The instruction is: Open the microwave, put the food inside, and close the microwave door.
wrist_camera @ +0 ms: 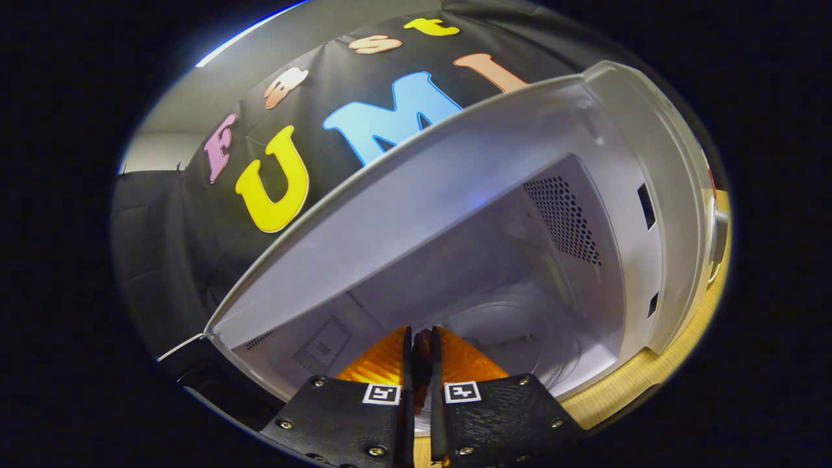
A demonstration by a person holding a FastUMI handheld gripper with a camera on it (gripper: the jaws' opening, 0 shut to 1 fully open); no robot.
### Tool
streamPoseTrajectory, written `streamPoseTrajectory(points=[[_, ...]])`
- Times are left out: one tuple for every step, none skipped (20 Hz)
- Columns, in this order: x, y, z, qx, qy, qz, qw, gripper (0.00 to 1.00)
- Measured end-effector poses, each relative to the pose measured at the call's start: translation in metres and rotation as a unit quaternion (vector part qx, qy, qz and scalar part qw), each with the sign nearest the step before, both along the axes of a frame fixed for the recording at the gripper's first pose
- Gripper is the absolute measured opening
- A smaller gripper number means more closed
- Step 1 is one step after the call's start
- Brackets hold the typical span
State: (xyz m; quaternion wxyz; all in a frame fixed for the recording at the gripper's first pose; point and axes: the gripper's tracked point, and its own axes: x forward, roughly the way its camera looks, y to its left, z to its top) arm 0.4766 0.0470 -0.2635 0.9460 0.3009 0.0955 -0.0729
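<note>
The white microwave [585, 214] stands with its door swung away and its cavity facing me, tilted in the view. My gripper [420, 344] is at the mouth of the cavity, its fingers nearly together and pressed on the rim of an orange ribbed food tray [383, 364]. The tray spreads to both sides of the fingers and reaches in over the cavity floor. A dark piece of food [424, 339] shows in the narrow gap just ahead of the fingertips. The round glass turntable [513, 325] lies on the cavity floor beyond the tray.
A perforated vent [562, 221] sits on the cavity's inner wall, and latch slots [646, 205] mark the front frame. The microwave rests on a wooden table [656, 370]. Black cloth [175, 247] hangs behind as the booth wall.
</note>
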Motion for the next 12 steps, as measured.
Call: streamPoseTrajectory(points=[[0.002, -0.002, -0.006, 0.009, 0.007, -0.004, 1.000, 0.10], [0.003, -0.006, -0.012, 0.014, 0.014, -0.008, 1.000, 0.10], [0.004, -0.008, -0.015, 0.012, 0.016, -0.011, 1.000, 0.13], [0.003, -0.008, -0.016, 0.007, 0.016, -0.012, 1.000, 0.13], [0.002, -0.011, -0.017, -0.002, 0.021, -0.017, 1.000, 0.13], [0.001, -0.017, -0.022, -0.022, 0.030, -0.031, 0.999, 0.17], [0.002, -0.022, -0.026, -0.041, 0.037, -0.042, 0.998, 0.23], [0.002, -0.028, -0.030, -0.054, 0.040, -0.050, 0.996, 0.25], [0.001, -0.031, -0.033, -0.062, 0.045, -0.055, 0.996, 0.28], [0.003, -0.029, -0.030, -0.069, 0.038, -0.052, 0.996, 0.29], [0.002, -0.032, -0.028, -0.080, 0.035, -0.054, 0.995, 0.38], [-0.002, -0.035, -0.023, -0.097, 0.032, -0.061, 0.993, 0.47]])
